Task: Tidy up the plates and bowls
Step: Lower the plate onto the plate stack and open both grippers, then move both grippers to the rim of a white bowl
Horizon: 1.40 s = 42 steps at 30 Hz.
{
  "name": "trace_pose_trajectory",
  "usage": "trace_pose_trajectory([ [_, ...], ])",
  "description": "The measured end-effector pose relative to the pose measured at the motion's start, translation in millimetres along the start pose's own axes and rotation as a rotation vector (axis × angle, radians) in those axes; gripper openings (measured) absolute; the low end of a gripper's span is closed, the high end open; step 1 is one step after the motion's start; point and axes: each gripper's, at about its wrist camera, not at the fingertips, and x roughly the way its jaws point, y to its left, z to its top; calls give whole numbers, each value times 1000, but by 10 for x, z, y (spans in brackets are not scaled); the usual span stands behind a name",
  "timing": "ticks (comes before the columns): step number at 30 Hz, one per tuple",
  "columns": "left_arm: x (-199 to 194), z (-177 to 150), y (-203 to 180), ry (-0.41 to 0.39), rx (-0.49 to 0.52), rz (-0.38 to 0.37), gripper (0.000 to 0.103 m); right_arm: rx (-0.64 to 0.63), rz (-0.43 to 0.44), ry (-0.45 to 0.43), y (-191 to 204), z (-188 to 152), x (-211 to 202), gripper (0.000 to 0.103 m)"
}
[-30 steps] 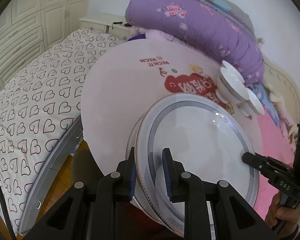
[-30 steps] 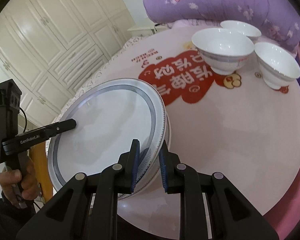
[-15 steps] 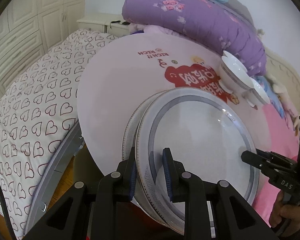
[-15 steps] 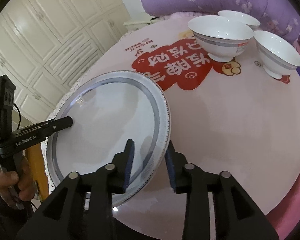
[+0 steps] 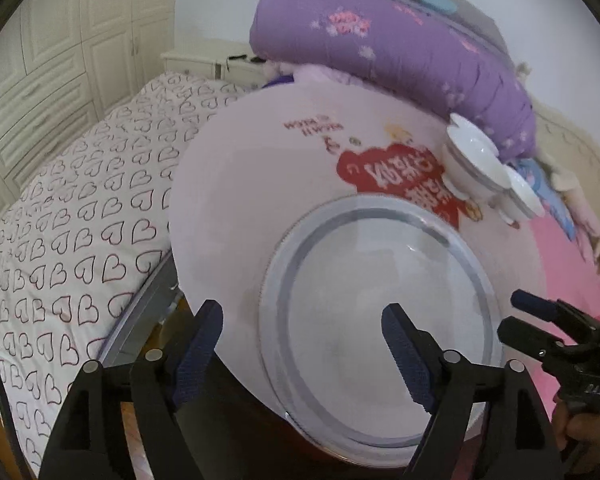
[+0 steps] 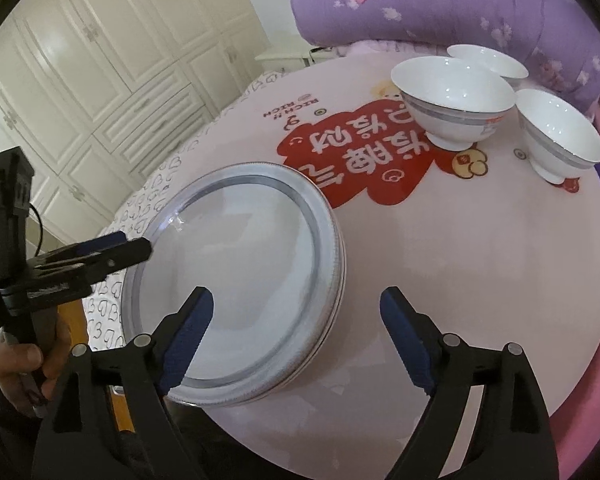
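both the left hand-held gripper (image 5: 302, 352) and right hand-held gripper (image 6: 296, 338) have just been opening, releasing the stacked plates (image 6: 240, 276) on the bench (image 6: 460, 280); next, likely gather the 3 bowls (image 6: 454, 100).

L tool (image 5: 302, 354) jaws just opened wide, R tool (image 6: 296, 338) too – both angled down

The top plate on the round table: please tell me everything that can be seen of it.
The top plate is round, white and glossy, probably ceramic, with a grey band around its well and a fine patterned rim. It lies flat on another plate of the same kind, at the near edge of the pink table, slightly overhanging it. The left gripper and the right gripper have just been opening; their jaws straddle the rim without pressing it.
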Motion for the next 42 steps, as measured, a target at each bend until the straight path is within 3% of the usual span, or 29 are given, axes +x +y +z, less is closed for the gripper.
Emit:
trace_pose_trajectory([
  [4,23,15,67,20,-17,-13,79,34,26,-7,-75,-1,1,103],
  [7,33,37,126,31,-38,-18,85,89,70,-15,-168,13,-5,103],
  [9,13,63,160,27,-51,-19,96,129,92,-21,-233,31,-13,103],
  [17,-75,152,126,-6,-63,-15,102,198,113,-23,-293,153,-52,103],
  [20,-107,177,73,-17,-61,-21,102,250,134,-101,-321,194,-175,103],
  [26,-179,236,-60,-47,-39,-36,102,166,33,-239,-256,311,-505,103],
  [34,-236,389,-347,-82,22,-73,102,115,-17,-264,-349,427,-709,103],
  [42,-170,741,-674,-120,79,-90,102,59,-180,-283,-606,735,-864,103],
])
